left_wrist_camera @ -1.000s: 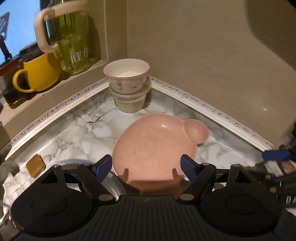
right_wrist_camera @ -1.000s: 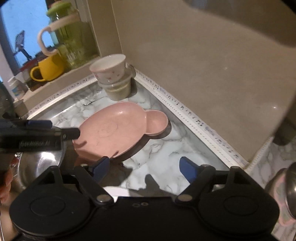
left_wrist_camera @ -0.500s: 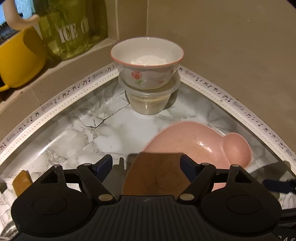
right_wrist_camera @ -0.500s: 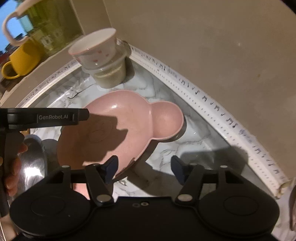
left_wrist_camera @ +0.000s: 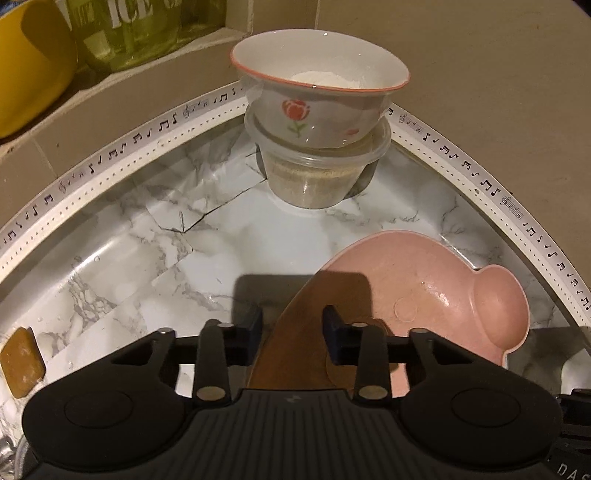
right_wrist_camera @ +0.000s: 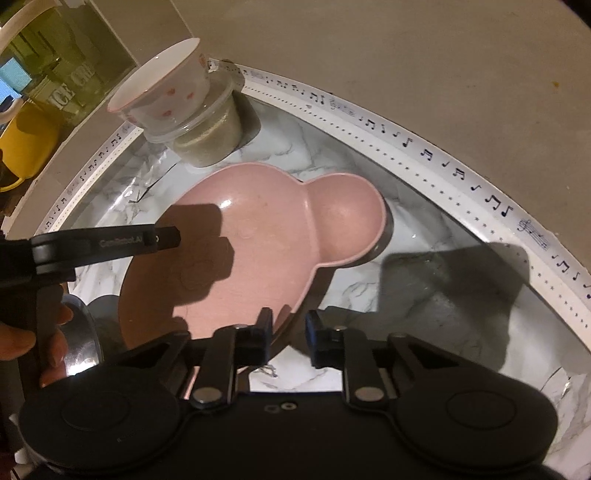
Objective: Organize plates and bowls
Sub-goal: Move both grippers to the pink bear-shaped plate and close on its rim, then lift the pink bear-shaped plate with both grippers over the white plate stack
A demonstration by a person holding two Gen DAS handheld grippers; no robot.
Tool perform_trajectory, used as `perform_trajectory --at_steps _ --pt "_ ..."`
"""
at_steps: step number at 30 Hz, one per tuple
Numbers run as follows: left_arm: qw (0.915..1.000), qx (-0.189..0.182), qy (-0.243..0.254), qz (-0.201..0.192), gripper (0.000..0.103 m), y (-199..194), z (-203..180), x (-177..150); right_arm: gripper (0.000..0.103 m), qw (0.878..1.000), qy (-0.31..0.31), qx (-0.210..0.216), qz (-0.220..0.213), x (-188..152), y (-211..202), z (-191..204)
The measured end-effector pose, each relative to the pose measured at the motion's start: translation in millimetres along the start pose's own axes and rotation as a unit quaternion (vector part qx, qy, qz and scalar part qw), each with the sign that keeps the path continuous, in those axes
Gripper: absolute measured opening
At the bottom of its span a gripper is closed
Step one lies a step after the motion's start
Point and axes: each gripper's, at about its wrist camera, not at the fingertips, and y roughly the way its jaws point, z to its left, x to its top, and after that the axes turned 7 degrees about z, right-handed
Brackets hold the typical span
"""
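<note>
A pink bear-shaped plate (left_wrist_camera: 413, 295) (right_wrist_camera: 280, 236) lies on the marble counter near the corner. My left gripper (left_wrist_camera: 291, 328) straddles the plate's left rim, jaws narrowed around it with a gap still showing. My right gripper (right_wrist_camera: 288, 332) straddles the plate's near edge, jaws also narrowed, gap showing. The left gripper's body (right_wrist_camera: 103, 243) reaches over the plate in the right wrist view. A white floral bowl (left_wrist_camera: 317, 99) (right_wrist_camera: 162, 88) sits stacked on a clear plastic tub (left_wrist_camera: 317, 173) (right_wrist_camera: 207, 140) in the corner.
A yellow mug (left_wrist_camera: 29, 62) (right_wrist_camera: 26, 147) and a green glass pitcher (left_wrist_camera: 140, 26) stand on the window ledge. A brown sponge (left_wrist_camera: 22, 362) lies at the left. A steel bowl (right_wrist_camera: 81, 343) sits left of the plate. Beige walls close the corner.
Both grippers moved in toward the corner and lower onto the pink plate. Both jaws narrowed around the plate's rim.
</note>
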Motion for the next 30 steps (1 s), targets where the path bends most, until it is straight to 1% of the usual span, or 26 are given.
perform_trajectory --at_steps 1,5,8,12,19,24,30 --pt "1.0000 0.000 0.000 0.000 0.031 0 0 0 0.013 1.000 0.000 0.000 -0.001 0 0 1" --pt "0.9999 0.014 0.005 -0.001 0.023 0 -2 -1 0.012 1.000 0.003 -0.014 -0.004 -1 1 7" --pt "0.9999 0.013 0.006 -0.003 0.021 -3 -3 -1 0.012 1.000 0.005 -0.022 -0.005 -1 1 8" --pt "0.9997 0.014 0.015 -0.016 0.020 -12 -10 -1 0.012 1.000 0.008 -0.027 -0.009 -2 -4 8" --pt "0.9993 0.012 0.023 -0.027 0.020 -38 -24 -2 0.012 0.999 0.013 -0.026 -0.020 -7 -29 8" --pt "0.9989 0.014 0.034 -0.030 0.020 -56 -33 -11 0.012 0.999 0.011 -0.026 -0.028 -14 -49 10" --pt "0.9979 0.019 0.054 -0.031 0.020 -80 -40 -29 0.012 0.999 0.006 -0.022 -0.038 -30 -76 13"
